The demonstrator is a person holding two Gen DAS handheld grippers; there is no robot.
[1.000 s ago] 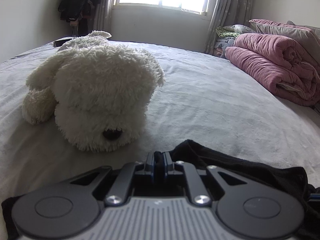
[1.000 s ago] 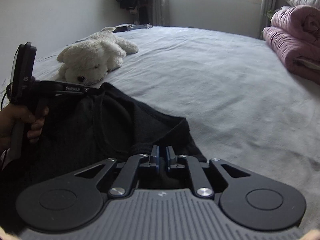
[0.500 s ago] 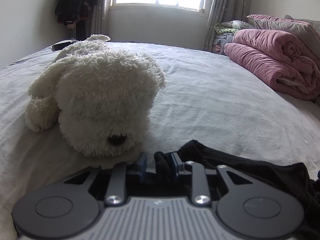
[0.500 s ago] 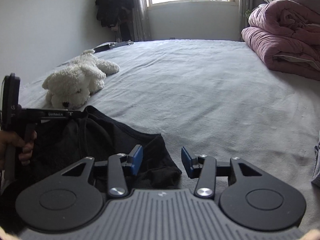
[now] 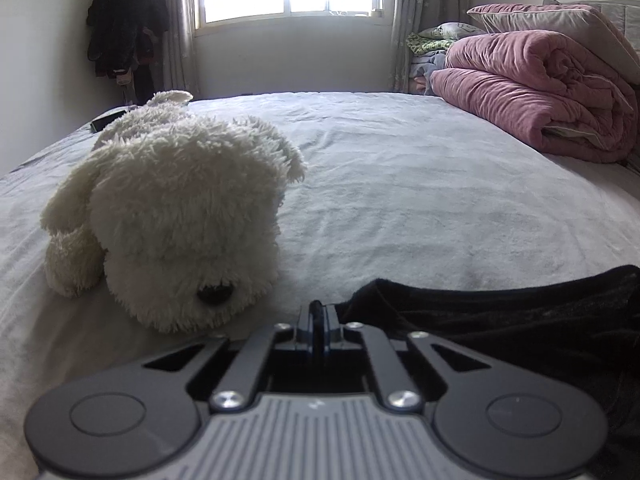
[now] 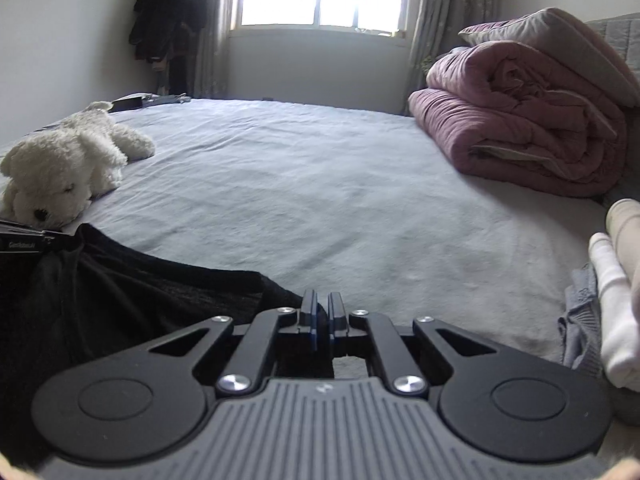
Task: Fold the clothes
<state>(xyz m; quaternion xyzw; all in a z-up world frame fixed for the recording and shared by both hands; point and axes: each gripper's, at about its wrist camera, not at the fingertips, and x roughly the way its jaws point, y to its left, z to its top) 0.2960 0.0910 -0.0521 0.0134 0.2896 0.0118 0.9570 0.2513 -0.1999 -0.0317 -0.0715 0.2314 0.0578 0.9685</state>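
Observation:
A black garment (image 6: 120,300) lies rumpled on the grey bed (image 6: 340,200), stretched between my two grippers. In the left wrist view the garment (image 5: 500,320) runs off to the right, and my left gripper (image 5: 318,314) is shut with a dark edge of it pinched between the fingers. My right gripper (image 6: 323,312) is closed down at the garment's right corner, where the cloth meets the jaws. At the left edge of the right wrist view, part of the left gripper (image 6: 20,240) shows above the cloth.
A white plush dog (image 5: 172,216) lies close ahead of the left gripper. A rolled pink quilt (image 6: 520,120) and pillows sit at the right. Folded white and grey clothes (image 6: 608,312) lie by the right gripper. Dark clothes (image 5: 124,24) hang beside the window.
Both grippers opened half a second ago and have shut again on the black garment. The right gripper has shifted right, stretching the cloth out, and the folded clothes have come into view.

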